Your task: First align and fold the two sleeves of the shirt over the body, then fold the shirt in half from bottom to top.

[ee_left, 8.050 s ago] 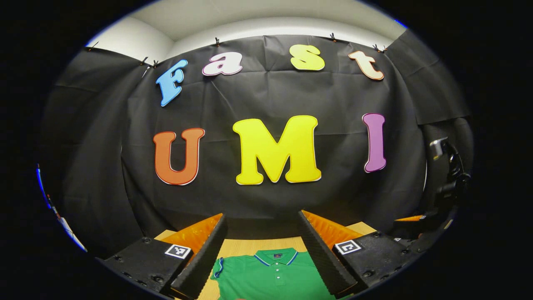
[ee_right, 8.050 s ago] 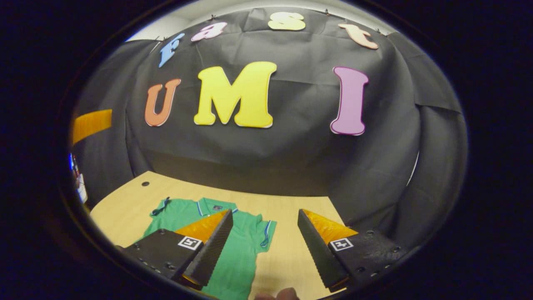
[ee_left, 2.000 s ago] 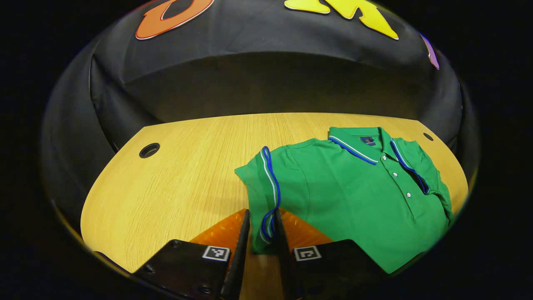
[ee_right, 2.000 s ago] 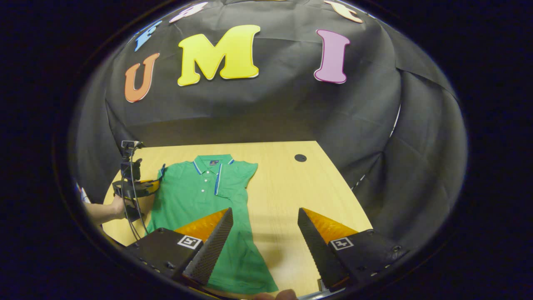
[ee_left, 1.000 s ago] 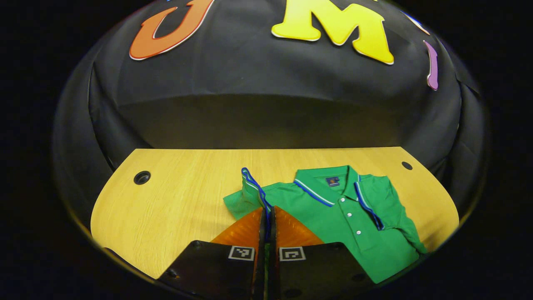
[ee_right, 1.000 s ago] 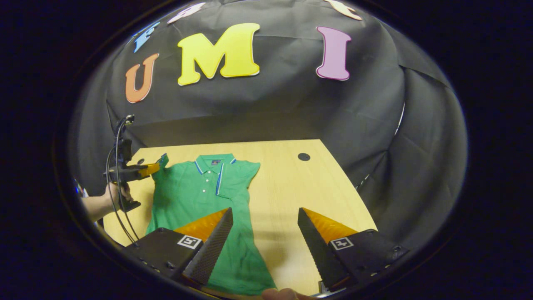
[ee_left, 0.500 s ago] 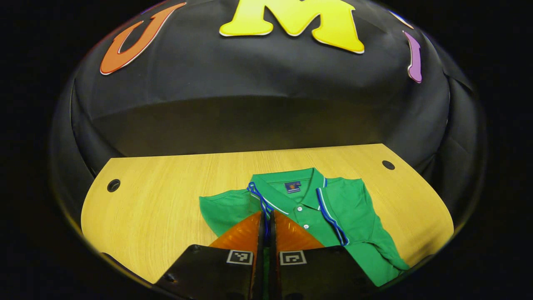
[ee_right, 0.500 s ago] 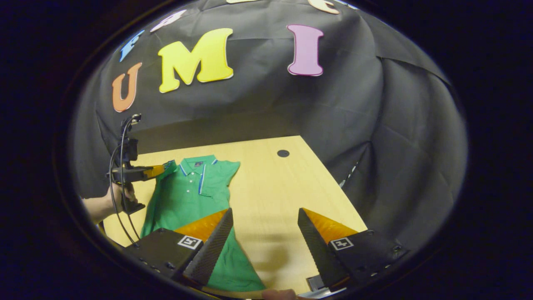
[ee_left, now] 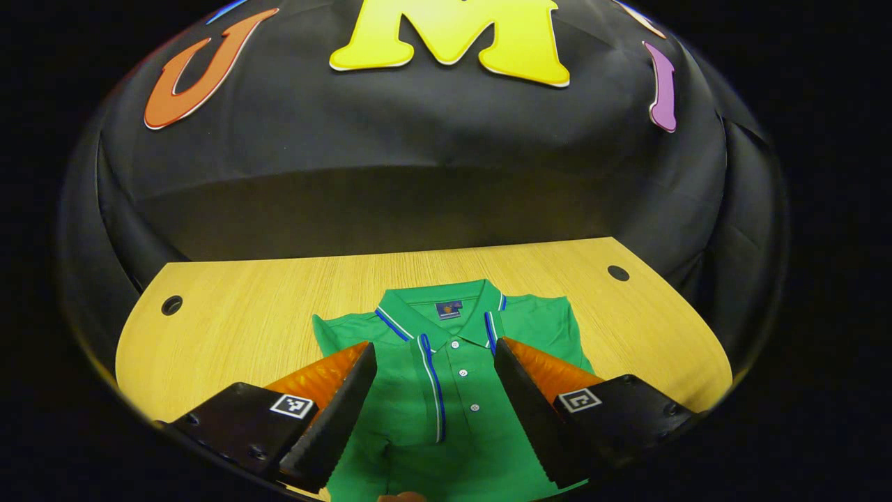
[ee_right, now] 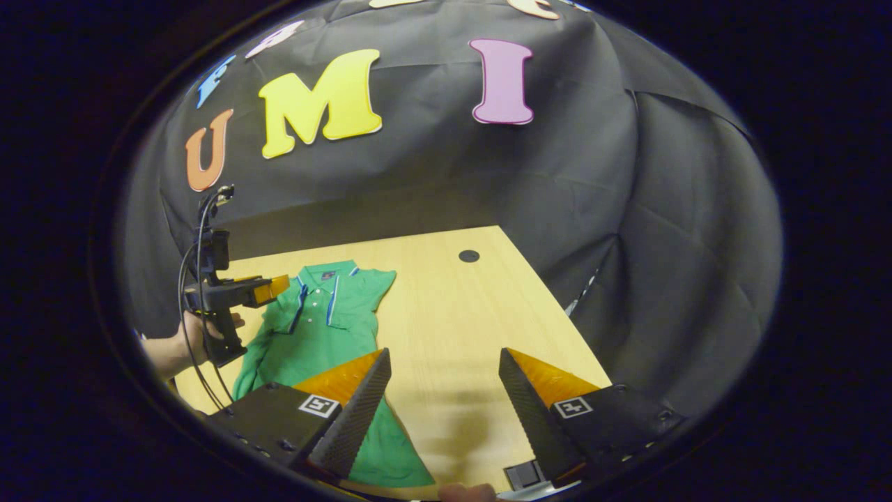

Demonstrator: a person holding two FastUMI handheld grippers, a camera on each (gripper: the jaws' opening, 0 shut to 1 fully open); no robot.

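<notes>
Left gripper is hovering w/ jaws open over green shirt — placket btwn its fingers; right gripper also gaping, shirt lying off to its left.

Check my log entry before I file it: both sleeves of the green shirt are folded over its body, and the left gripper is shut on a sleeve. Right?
Not quite. The left gripper is open, holding nothing; the left gripper view shows its fingers spread above the shirt. Both sleeves do lie folded over the body.
</notes>
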